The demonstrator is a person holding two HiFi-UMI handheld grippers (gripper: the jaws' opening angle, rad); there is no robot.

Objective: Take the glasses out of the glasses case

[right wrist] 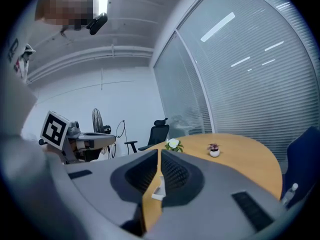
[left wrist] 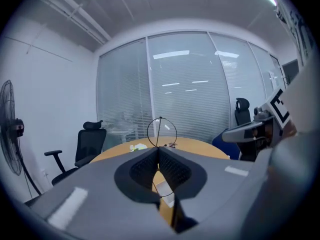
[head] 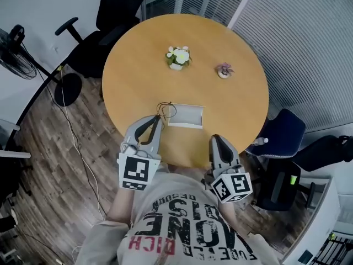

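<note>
Thin round wire glasses (head: 165,110) stick out of my left gripper (head: 158,118), which is shut on them at the near left of the round wooden table (head: 138,65). In the left gripper view one lens ring (left wrist: 161,131) rises just past the closed tips of the left gripper (left wrist: 158,150). The white glasses case (head: 186,116) lies flat on the table just right of the glasses. My right gripper (head: 216,140) hangs over the table's near edge, shut with nothing in it. In the right gripper view the case (right wrist: 159,188) shows below the closed right gripper (right wrist: 160,151).
A pot of white flowers (head: 177,57) and a small purple plant (head: 224,70) stand at the table's far side. A black office chair (head: 110,15) is at the far left, a blue chair (head: 284,131) at the right, and a floor fan (head: 16,48) at the left.
</note>
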